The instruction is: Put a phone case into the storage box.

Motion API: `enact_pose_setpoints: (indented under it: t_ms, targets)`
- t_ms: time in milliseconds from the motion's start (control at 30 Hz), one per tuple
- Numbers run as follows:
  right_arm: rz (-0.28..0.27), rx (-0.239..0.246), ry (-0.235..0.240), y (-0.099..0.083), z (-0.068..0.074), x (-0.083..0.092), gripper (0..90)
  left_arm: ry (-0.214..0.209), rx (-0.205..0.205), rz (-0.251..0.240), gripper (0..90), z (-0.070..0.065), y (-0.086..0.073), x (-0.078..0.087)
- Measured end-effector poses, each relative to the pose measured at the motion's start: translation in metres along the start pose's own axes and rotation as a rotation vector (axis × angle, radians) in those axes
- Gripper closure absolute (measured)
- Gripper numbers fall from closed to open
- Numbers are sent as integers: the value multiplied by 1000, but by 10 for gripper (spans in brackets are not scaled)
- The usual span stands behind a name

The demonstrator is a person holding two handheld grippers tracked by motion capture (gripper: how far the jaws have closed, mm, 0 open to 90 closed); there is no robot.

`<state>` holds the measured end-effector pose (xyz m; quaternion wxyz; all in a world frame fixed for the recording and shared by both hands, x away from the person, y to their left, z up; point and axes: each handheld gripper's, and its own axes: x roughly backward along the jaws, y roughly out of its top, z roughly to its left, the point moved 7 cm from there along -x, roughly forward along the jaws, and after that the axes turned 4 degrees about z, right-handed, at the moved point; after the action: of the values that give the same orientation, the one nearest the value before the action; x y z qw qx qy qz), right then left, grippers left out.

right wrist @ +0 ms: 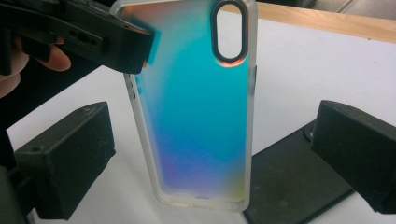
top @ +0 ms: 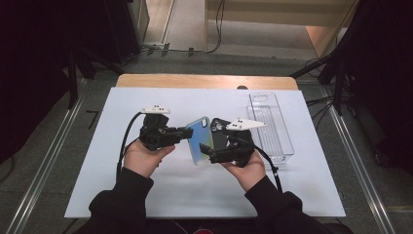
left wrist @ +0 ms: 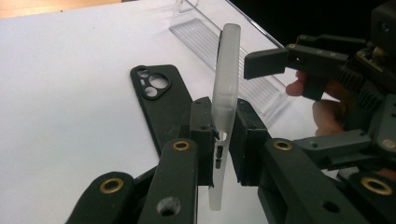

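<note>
Your left gripper (left wrist: 223, 140) clamps the iridescent phone case (right wrist: 196, 107) on edge above the table (top: 146, 195); your right gripper (right wrist: 210, 158) stands wide around it, beside the black case (left wrist: 163, 102).

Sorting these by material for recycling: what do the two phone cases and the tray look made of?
Iridescent phone case: seemingly soft plastic, frosted translucent rim, glossy blue-to-violet back. Black phone case: matte, opaque, probably rubbery plastic, no shine. Clear tray: likely rigid transparent plastic, ribbed floor, bright edge highlights.
</note>
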<state>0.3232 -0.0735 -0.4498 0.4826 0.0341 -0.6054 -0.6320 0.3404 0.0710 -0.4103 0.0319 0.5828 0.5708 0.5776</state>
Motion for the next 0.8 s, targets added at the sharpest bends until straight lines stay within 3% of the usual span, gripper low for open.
enact_pose_setpoints:
  t_ms: [200,800]
  targets:
    - [10,-21,-31,-1,2,-5,0,-4,9,-2,815,-3,0,-3]
    - [34,-35,-63,-5,6,-19,0,-22,-1,4,815,-18,-2,-11]
